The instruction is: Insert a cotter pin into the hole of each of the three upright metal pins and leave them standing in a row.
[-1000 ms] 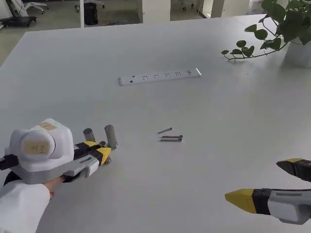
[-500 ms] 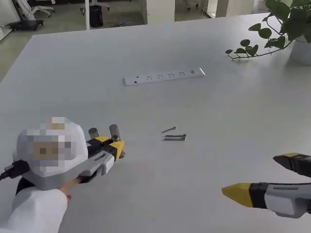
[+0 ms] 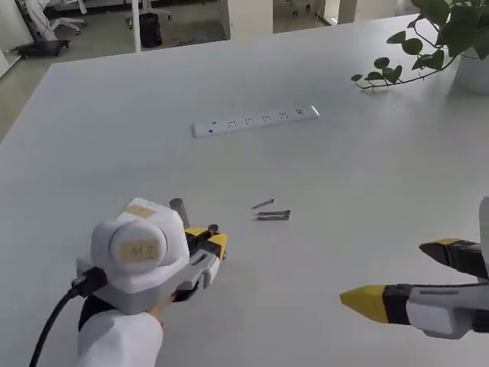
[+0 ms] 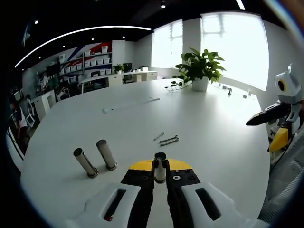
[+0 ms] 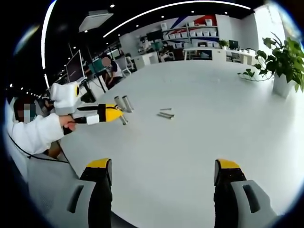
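Note:
My left gripper is shut on a short metal pin, held upright between its yellow-tipped jaws just above the white table. The two other metal pins stand side by side on the table to its left and lean a little in the left gripper view. One of them peeks out behind the gripper body in the head view. Three thin cotter pins lie flat ahead, to the right of the held pin. My right gripper hovers open at the near right, holding nothing.
A white power strip lies across the middle of the table farther back. A potted plant stands at the far right corner. A black cable trails from the left gripper. People sit beyond the table's left end.
The left gripper has moved right, away from the two standing pins, carrying one pin toward the cotter pins. The right gripper has stayed about where it was.

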`<action>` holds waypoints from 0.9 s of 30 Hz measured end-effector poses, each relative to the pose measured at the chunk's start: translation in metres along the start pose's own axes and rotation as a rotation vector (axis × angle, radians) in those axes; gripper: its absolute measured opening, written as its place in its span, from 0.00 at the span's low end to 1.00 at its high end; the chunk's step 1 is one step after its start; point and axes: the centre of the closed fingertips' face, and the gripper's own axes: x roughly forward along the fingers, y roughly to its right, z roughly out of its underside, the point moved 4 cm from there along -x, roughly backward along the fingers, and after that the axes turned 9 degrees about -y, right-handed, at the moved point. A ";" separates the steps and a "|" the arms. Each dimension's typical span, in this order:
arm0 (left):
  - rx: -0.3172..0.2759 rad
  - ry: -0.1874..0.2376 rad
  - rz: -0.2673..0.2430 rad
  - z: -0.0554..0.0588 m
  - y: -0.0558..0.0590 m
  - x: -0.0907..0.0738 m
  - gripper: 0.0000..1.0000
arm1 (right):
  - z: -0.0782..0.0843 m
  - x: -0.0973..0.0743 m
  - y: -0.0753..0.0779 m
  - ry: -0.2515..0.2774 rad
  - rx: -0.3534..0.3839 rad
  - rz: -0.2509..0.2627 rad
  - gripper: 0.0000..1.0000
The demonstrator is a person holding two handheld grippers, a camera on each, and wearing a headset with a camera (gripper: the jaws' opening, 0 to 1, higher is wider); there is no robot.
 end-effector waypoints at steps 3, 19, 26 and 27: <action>0.000 -0.003 -0.004 0.000 0.004 0.006 0.07 | 0.000 0.000 0.003 -0.002 -0.003 0.009 0.87; -0.021 -0.016 -0.055 0.012 0.008 0.017 0.07 | 0.005 0.001 0.006 -0.022 -0.012 0.020 0.87; -0.057 0.013 -0.077 0.012 0.006 0.018 0.07 | 0.005 0.000 0.007 -0.016 -0.005 0.018 0.87; -0.051 0.015 -0.082 0.012 0.006 0.018 0.07 | 0.005 0.000 0.007 -0.017 -0.006 0.018 0.87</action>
